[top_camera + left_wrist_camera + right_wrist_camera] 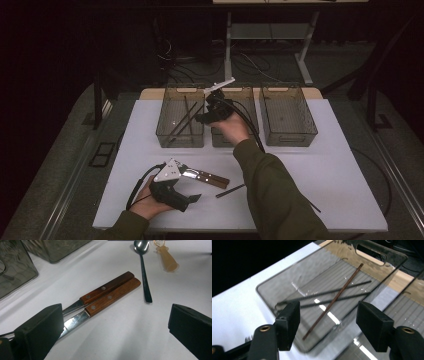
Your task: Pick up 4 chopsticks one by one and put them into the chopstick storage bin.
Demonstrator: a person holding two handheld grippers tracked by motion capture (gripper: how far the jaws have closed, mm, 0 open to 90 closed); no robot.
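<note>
A: Fingers [287, 322] of the right gripper [328, 315] spread, empty, above thin brown stick [344, 285] lying inside clear grey plastic bin [294, 275].
B: Probably light, stiff, slick, prone to rolling; best pinched mid-length, squarely across.

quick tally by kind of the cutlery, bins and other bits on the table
chopsticks in the left bin: 3
wooden-handled knives on the table: 2
spoon: 1
small yellowish plastic piece: 1
clear bins: 3
total: 10
</note>
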